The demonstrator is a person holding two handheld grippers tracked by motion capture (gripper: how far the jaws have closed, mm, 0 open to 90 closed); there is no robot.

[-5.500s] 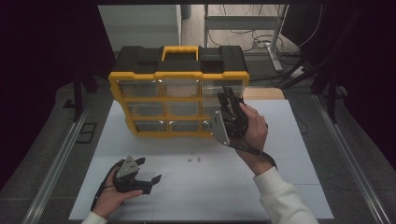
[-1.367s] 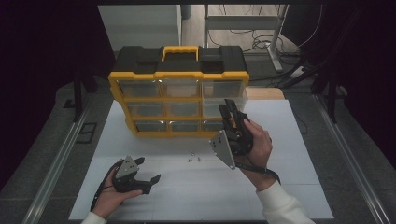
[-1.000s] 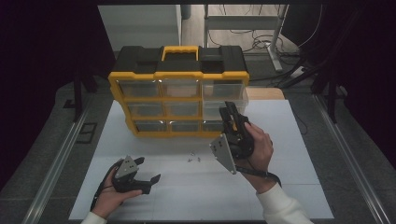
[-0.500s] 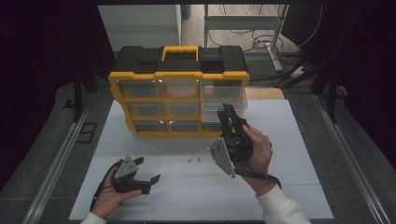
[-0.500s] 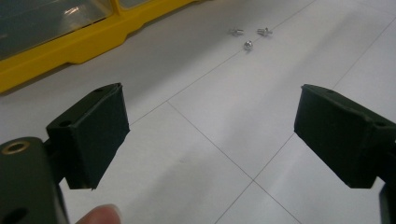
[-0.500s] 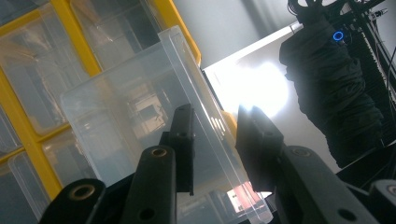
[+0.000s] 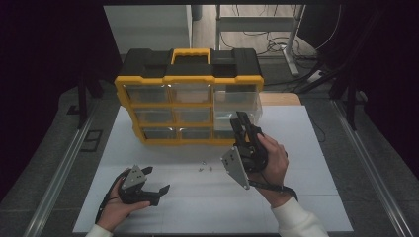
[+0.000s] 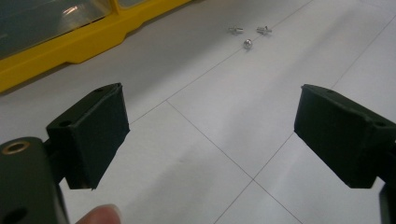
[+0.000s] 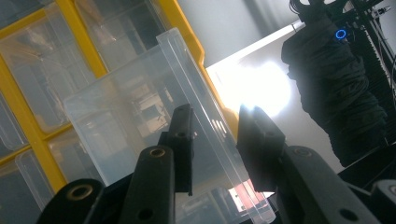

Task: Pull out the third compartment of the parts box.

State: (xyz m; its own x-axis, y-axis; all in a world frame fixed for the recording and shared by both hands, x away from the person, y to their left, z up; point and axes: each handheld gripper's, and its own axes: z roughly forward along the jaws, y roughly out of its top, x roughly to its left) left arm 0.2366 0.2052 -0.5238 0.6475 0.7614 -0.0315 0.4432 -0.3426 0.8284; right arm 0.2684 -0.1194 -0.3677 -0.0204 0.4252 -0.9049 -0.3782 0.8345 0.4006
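A yellow and black organizer with clear drawers stands at the back of the white table. Its right-column middle clear drawer sticks out of the frame toward me. My right gripper is shut on that drawer's front wall; in the right gripper view the wall of the clear drawer runs between the jaws of the gripper. My left gripper rests on the table at the lower left, open and holding nothing. Small metal screws lie loose between the two grippers.
The screws lie ahead of the left jaws, near the organizer's yellow base. The white table has bare room in front and to the right. Dark floor and metal rails flank it.
My right gripper has drawn back toward me and slightly down, bringing the clear drawer partway out of the organizer. The left gripper has stayed put.
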